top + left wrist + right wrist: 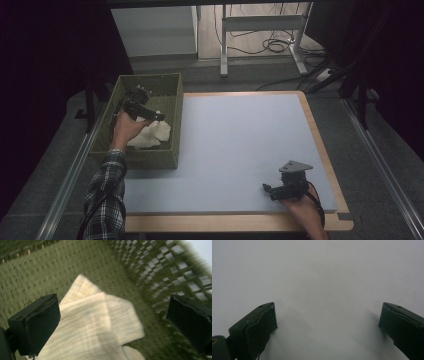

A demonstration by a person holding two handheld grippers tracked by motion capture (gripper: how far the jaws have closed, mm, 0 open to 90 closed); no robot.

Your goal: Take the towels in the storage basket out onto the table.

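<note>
While w/ gripper [112, 322] wide, cloth [97, 322] lies diagonal.

One green basket [150, 155], one cream cloth [152, 134], two hand-held grippers, one table [235, 140].

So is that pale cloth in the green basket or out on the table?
In: the cloth lies on the basket's floor, woven walls around it.

The basket [150, 157] stands at the table's [240, 145] left edge, the cloth [152, 134] in its near half. The right gripper [270, 190] sits well right of the basket, near the table's front edge.
</note>
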